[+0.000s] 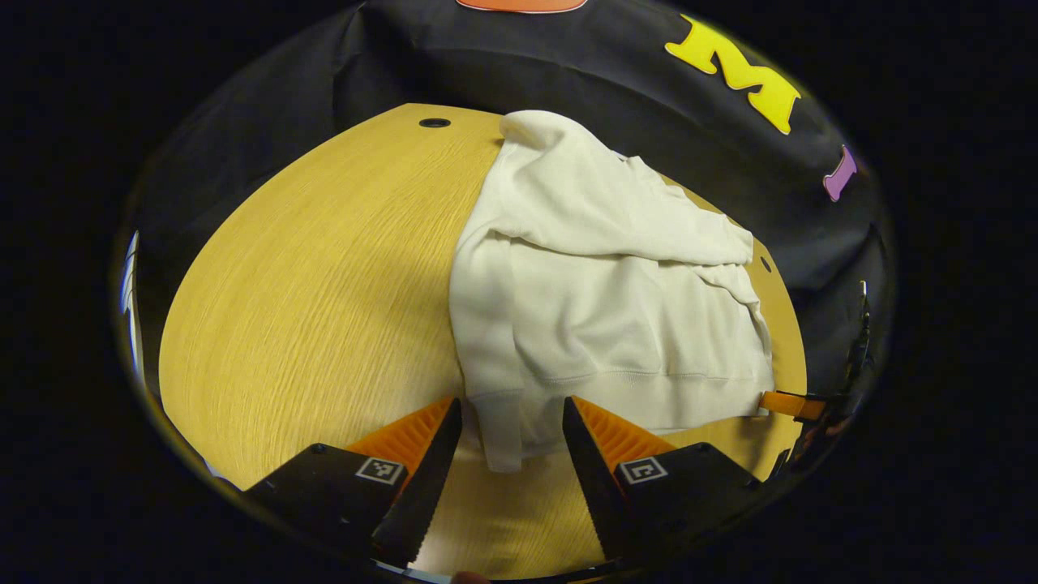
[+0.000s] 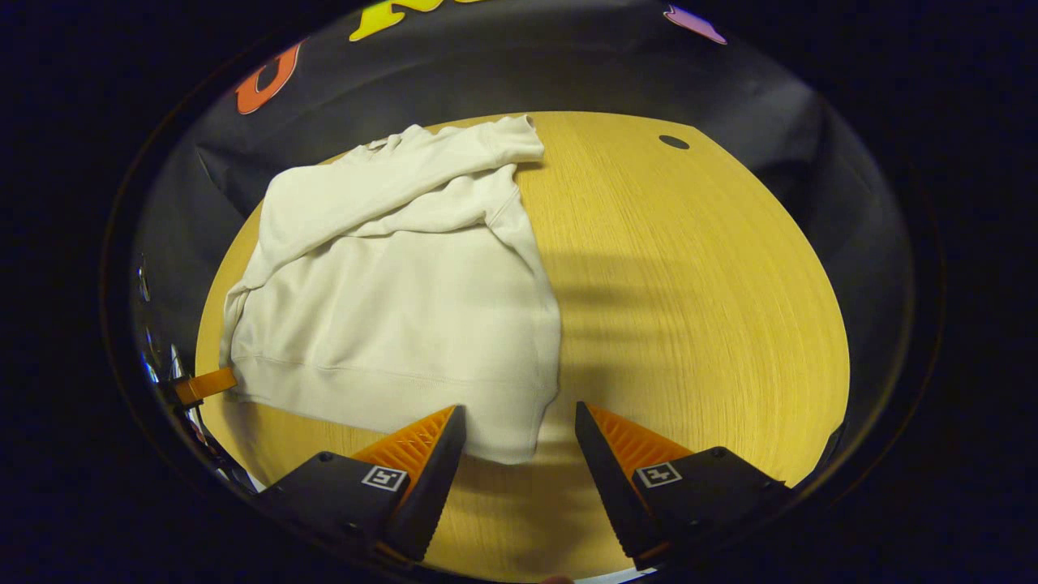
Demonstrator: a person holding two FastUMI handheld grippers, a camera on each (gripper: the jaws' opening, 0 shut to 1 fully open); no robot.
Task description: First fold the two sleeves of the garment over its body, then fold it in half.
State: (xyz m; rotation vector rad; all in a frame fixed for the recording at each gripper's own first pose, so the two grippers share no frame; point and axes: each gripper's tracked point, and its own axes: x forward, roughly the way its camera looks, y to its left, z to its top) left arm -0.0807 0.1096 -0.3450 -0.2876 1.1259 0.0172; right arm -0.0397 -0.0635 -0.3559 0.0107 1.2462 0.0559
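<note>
both sleeves lie folded over the garment on the bench; halving remains. left tool and right tool gape wide, empty, at its near hem corners.

A wooden table with pale grain carries a cream sweatshirt. The garment lies flat toward one side of the top, its hem along the near edge and its collar end reaching the far edge. Both sleeves are folded across its body. A small dark round hole sits near the far edge on the bare side.
</note>
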